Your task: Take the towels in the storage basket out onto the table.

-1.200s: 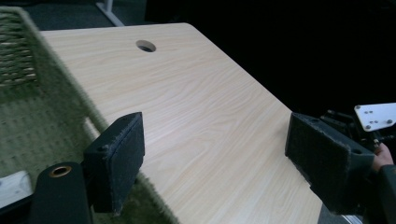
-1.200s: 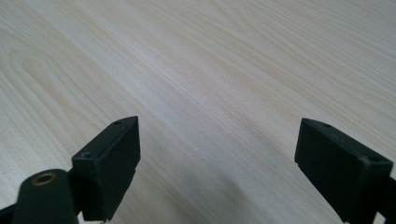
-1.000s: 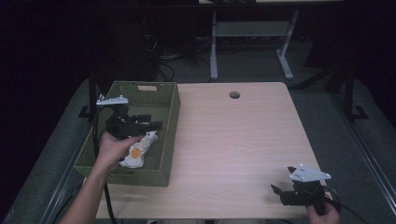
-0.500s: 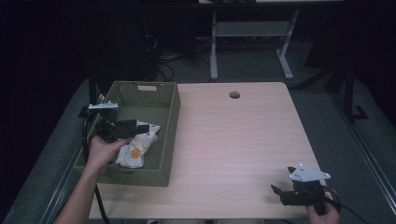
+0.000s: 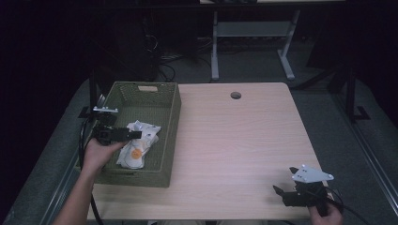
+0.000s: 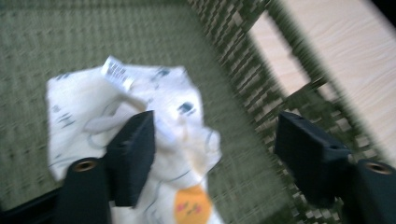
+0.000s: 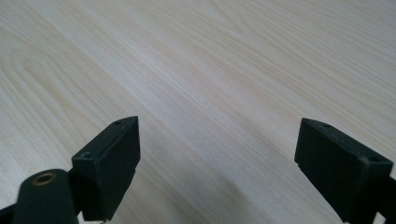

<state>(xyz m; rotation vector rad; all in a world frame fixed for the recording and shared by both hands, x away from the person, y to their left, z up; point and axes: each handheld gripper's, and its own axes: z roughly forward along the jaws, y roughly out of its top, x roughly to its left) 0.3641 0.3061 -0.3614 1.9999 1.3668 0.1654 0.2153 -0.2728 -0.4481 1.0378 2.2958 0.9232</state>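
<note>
Between the two black jaws of the left gripper (image 6: 212,163) lay a soft white cloth (image 6: 140,140) with little dark marks and an orange spot. Those jaws stood apart and had just been closing in, but they did not pinch the cloth yet; one jaw was over it and the other was over the basket's side. From the high view, the left gripper (image 5: 133,135) hung low inside the green woven basket (image 5: 171,140), held by the person's left hand (image 5: 96,154). The cloth (image 5: 138,145) lay crumpled on the basket floor, closer to the near end. The basket sat on the left part of the pale wooden table (image 5: 234,140).

Far off, at the near right corner of the table, the right gripper (image 5: 281,193) rested in the person's right hand (image 5: 324,213). Its jaws were wide apart, with bare wood (image 7: 210,70) showing between them.
</note>
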